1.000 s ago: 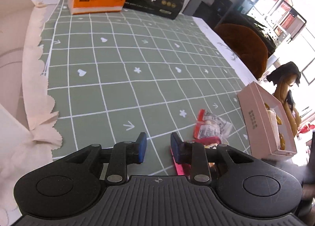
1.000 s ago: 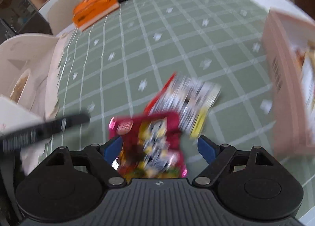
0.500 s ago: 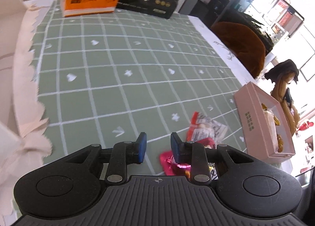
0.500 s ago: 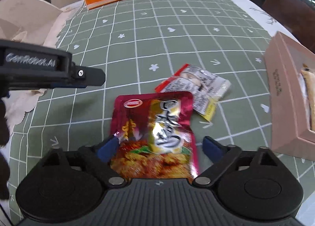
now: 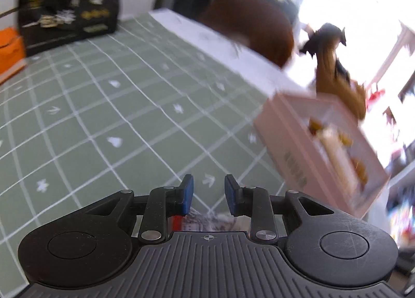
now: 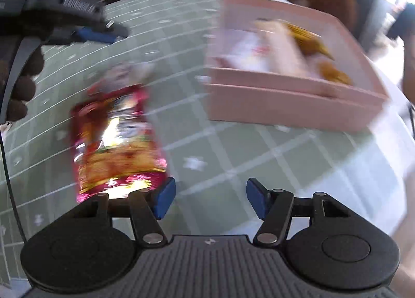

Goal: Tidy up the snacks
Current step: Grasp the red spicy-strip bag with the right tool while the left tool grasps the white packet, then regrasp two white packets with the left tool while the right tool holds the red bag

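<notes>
A red snack packet (image 6: pixel 116 139) lies on the green checked tablecloth (image 5: pixel 129 106), just left of my right gripper (image 6: pixel 210 198). Its jaws are closing with nothing between them. A pale packet (image 6: pixel 127 70) peeks out, blurred, beyond the red one. The pink box (image 6: pixel 285 100) holding snacks stands to the right, near the table edge. My left gripper (image 5: pixel 208 195) is shut with only a narrow empty gap; a pale packet (image 5: pixel 207 221) shows beneath its fingers. The pink box (image 5: pixel 298 165) is to its right. The left gripper (image 6: pixel 96 34) also appears at the upper left in the right wrist view.
A black gift box (image 5: pixel 70 7) and an orange box (image 5: pixel 10 51) stand at the table's far end. A brown chair (image 5: pixel 249 22) and a figurine (image 5: pixel 334 69) lie beyond the right edge. A dark-gloved hand (image 6: pixel 23 85) holds the left gripper.
Both grippers have swung right toward the pink box, which now looms larger. The red packet, earlier between the right jaws, now lies to their left. The right jaws have narrowed.
</notes>
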A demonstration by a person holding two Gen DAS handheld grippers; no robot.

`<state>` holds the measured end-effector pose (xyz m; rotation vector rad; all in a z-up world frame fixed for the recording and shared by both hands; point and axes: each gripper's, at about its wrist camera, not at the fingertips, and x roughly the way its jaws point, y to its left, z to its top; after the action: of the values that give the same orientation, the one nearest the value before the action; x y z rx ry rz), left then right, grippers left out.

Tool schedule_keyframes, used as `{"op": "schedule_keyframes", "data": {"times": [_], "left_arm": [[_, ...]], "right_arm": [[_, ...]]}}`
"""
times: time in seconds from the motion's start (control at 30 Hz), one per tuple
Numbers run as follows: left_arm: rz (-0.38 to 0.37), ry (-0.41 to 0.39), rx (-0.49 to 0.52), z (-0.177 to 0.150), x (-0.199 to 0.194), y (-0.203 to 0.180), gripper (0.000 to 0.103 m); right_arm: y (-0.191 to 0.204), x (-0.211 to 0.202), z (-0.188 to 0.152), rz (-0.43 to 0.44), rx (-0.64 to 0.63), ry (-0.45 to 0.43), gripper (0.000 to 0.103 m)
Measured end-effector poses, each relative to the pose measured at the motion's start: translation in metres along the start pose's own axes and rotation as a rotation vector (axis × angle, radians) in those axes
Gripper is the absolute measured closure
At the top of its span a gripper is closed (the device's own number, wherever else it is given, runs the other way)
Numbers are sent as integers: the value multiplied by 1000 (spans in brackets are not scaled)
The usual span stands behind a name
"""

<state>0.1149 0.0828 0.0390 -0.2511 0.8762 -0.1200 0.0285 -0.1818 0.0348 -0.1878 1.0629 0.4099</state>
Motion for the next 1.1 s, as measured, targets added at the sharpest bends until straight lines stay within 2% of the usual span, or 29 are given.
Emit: {"op": "schedule_keyframes", "data": {"times": [0.1,0.13,0.17,0.27,0.37,0.53,0.67,0.73,0.8,0.87,1.0,1.1], "left_arm": [[2,56,73,-13,1,-8,76],[5,60,99,-21,-4,-11,76],[8,72,113,-27,-9,-12,76],[20,111,102,-46,-25,-12,77],[40,121,37,-64,-44,-8,77],[47,107,-47,-86,-59,0,77],[44,89,-77,-88,-60,7,71],[49,84,-76,-88,-60,6,72],[55,82,-67,-87,-60,3,72],[60,81,-58,-87,-60,1,72],[67,75,-49,-87,-60,-2,72],[65,59,-40,-86,-65,-5,72]], "right_arm": [[-21,-9,-4,69,45,-6,33],[-22,-13,-4,103,45,-13,20],[-21,-17,-5,136,33,-26,13],[-6,-22,-3,190,-31,-60,13],[22,-13,9,226,-100,-66,13],[56,10,23,291,-104,-12,12],[84,19,26,236,-226,-23,7],[90,19,24,222,-293,-33,7],[86,19,22,226,-306,-28,8],[74,16,19,222,-269,-23,15],[35,10,12,214,-153,-5,22],[10,4,4,143,-96,-15,29]]}}
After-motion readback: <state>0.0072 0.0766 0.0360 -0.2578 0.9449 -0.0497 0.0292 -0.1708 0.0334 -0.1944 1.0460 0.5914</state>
